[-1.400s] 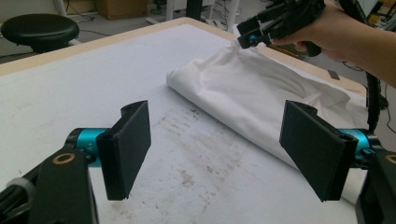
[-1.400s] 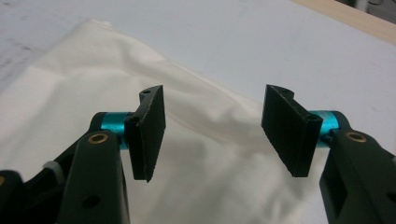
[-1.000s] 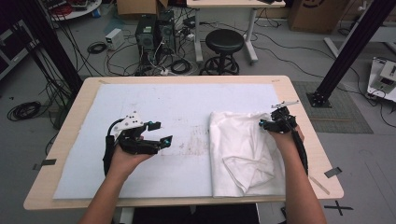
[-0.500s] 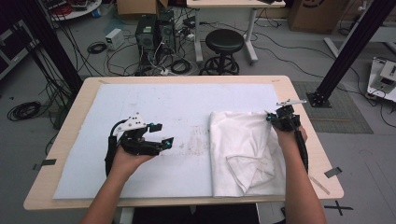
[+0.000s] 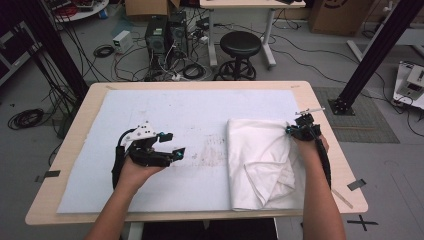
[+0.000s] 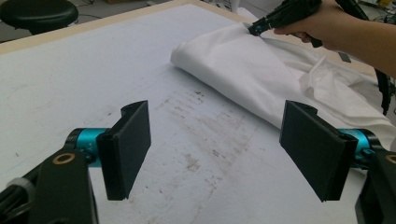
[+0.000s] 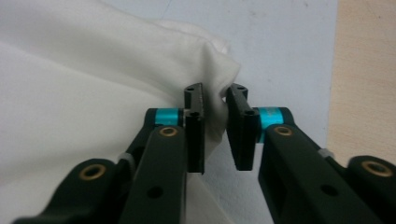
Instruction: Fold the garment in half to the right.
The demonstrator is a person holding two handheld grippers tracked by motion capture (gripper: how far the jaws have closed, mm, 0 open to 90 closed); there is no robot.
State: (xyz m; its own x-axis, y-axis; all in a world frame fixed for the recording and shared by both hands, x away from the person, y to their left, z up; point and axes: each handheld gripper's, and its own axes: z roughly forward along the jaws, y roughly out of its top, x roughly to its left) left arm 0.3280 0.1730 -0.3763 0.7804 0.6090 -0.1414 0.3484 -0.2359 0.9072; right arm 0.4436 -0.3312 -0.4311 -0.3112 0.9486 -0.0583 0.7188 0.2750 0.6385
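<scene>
White cloth (image 5: 262,165), soft and limp, lies on the right half of the bench (image 5: 200,86). Right tongs (image 7: 215,109), just reopened slightly, pinch its far corner fold; grip at hems. Left tongs (image 6: 219,144) stand released.

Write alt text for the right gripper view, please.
Two black jaws of the right tool pinch a fold at the corner of a white cloth. The cloth lies on a pale mat, with bare wooden table at the right.
</scene>
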